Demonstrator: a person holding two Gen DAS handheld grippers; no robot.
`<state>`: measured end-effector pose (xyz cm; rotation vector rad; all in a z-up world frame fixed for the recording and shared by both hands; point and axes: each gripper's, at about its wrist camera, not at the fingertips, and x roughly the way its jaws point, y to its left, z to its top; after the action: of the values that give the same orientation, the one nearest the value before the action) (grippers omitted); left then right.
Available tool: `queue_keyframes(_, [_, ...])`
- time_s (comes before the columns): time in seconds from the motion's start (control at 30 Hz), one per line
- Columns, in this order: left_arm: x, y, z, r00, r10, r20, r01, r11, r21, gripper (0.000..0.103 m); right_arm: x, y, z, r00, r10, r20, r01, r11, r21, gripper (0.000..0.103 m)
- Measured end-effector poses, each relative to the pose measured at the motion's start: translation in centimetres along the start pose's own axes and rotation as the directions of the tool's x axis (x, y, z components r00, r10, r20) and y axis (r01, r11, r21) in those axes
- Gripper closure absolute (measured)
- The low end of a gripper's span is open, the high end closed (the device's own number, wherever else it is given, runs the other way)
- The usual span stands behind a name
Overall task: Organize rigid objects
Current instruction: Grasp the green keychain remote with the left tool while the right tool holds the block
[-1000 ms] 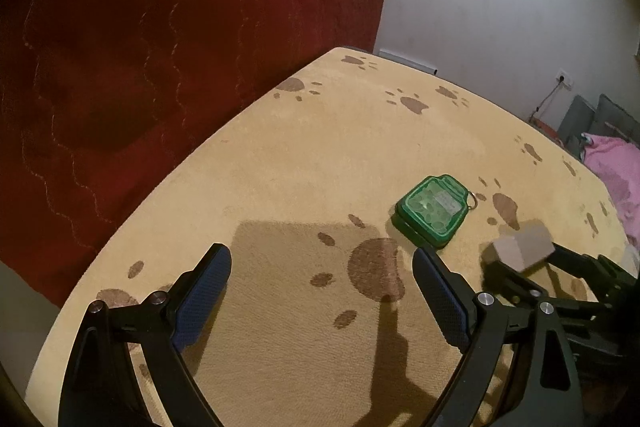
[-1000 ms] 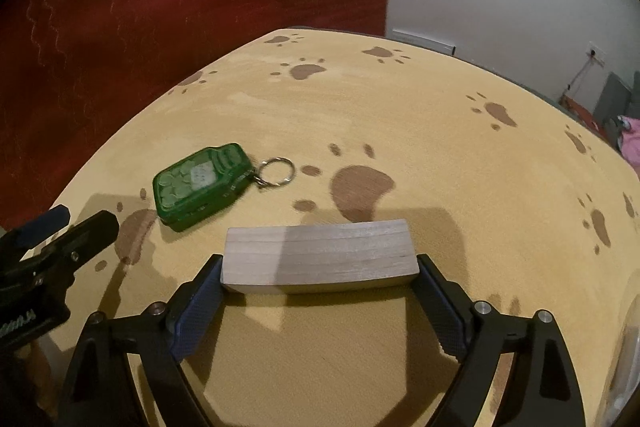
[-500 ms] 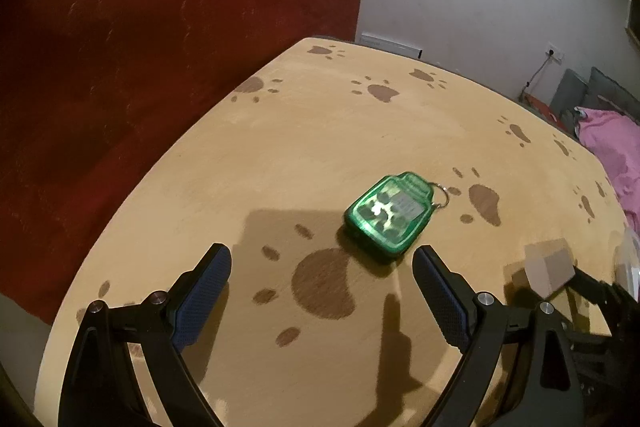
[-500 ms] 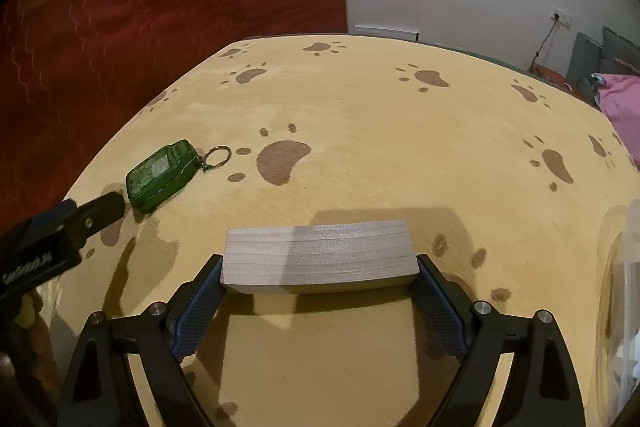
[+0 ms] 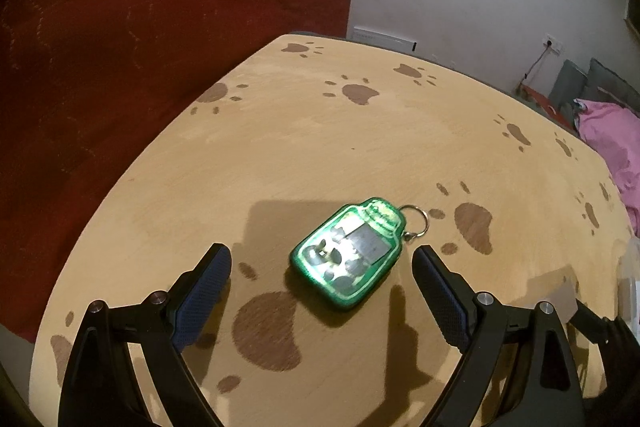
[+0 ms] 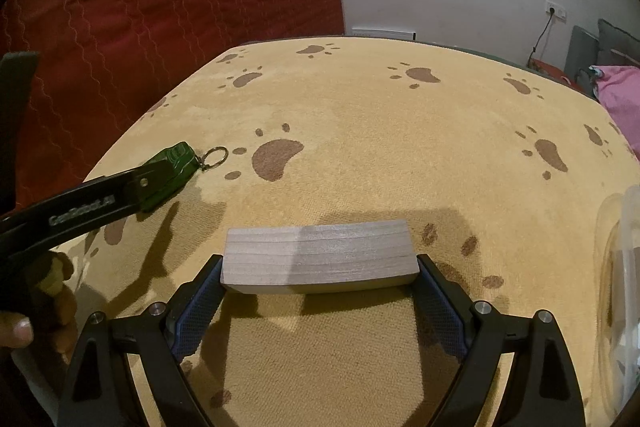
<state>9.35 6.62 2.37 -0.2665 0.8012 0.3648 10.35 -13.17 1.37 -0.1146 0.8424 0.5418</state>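
Gleaming green jar-shaped keychain [image 5: 347, 254], grey wooden block [image 6: 320, 251] in right tongs [image 6: 320, 291]

Glossy plastic keychain [image 5: 348, 253], matt wooden block [image 6: 320, 253]

1. The tan paw-print tablecloth [image 6: 360, 115] lies bare across its far half.
2. A green bottle-shaped keychain [image 5: 348, 255] sits between the left gripper's [image 5: 322, 263] spread fingers (not touching).
3. A clear plastic container [image 6: 624, 267] blocks the right edge.

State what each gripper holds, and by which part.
The right gripper clamps the wooden block by its two short ends. The left gripper holds nothing; its fingers stand open around the green keychain.
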Motion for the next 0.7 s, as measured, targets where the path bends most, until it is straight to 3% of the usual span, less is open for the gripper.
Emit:
queue_keyframes(0.4, [1.6, -0.8, 0.2, 1.000, -0.013, -0.012, 0.014, 1.000, 0.024, 0.043, 0.0, 0.0, -0.1, 1.000, 0.004, 0.001, -0.004, 1.000, 0.001, 0.009])
queue_keyframes(0.7, [0.8, -0.7, -0.3, 0.999, -0.045, -0.005, 0.045, 0.999, 0.029, 0.043, 0.0, 0.0, -0.1, 1.000, 0.005, 0.001, -0.005, 1.000, 0.002, 0.009])
